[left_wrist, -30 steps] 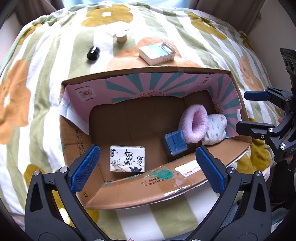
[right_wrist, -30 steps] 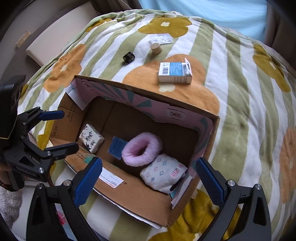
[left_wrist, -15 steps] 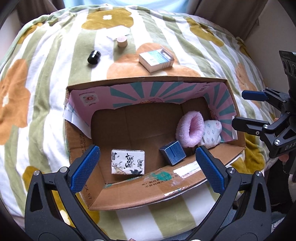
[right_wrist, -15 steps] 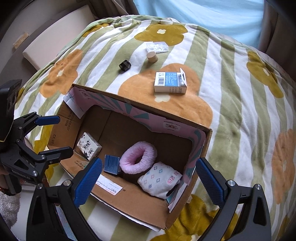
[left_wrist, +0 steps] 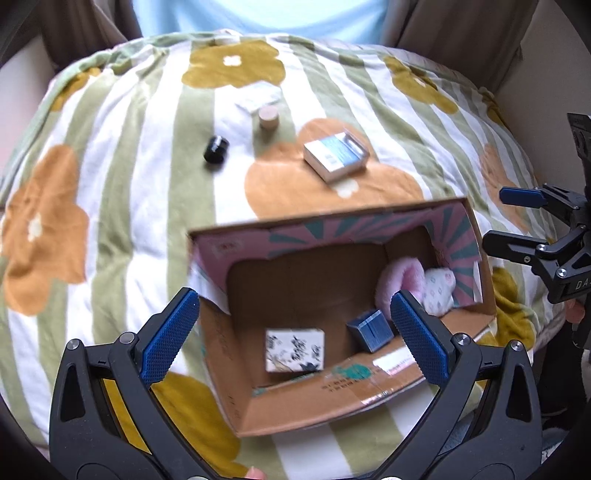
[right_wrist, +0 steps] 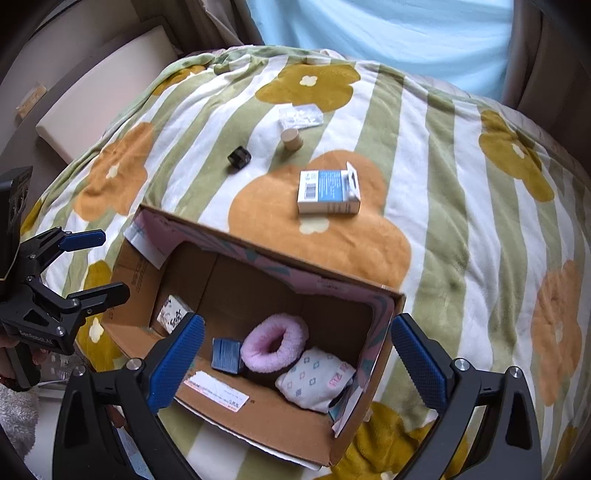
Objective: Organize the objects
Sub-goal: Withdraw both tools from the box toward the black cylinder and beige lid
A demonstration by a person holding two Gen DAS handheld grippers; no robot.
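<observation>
An open cardboard box lies on a flowered blanket. Inside are a tissue pack, a small blue box, a pink fluffy ring and a white patterned pouch. On the blanket beyond the box lie a blue-and-white carton, a black cap, a beige cylinder and a clear packet. My left gripper is open and empty above the box's near left side. My right gripper is open and empty above the box's right end.
The green-striped blanket with orange and mustard flowers covers a rounded bed. A beige cushion lies at the far left. A light blue curtain hangs behind the bed.
Both grippers have drawn back and up from the box, so more of the blanket shows. The left view has shifted left. The small blue box settled flat beside the pink ring.
</observation>
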